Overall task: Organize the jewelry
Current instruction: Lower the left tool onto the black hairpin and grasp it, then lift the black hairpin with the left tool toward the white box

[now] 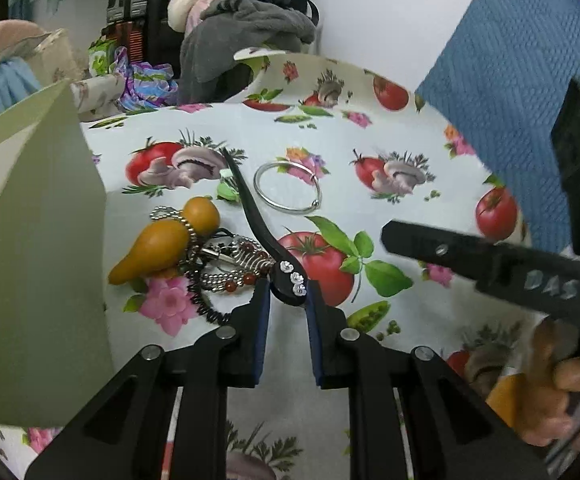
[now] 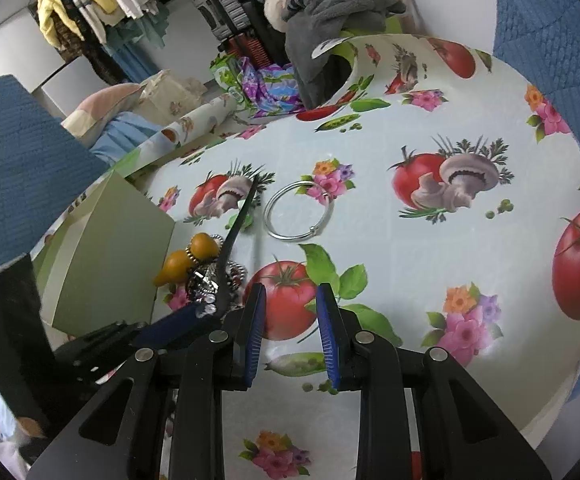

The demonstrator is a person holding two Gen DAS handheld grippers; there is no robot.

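Note:
My left gripper is shut on the wide end of a long black hair clip with small white flowers, holding it over the table. The clip also shows in the right wrist view. Beside it lies a tangle of bead chains with two orange gourd charms. A silver bangle lies flat beyond, also in the right wrist view. My right gripper is open and empty above the table, seen from the left as a black finger.
A pale green box stands at the left, also in the right wrist view. The table has a tomato-and-mushroom cloth. Blue fabric hangs at the right. Clothes are piled behind the table.

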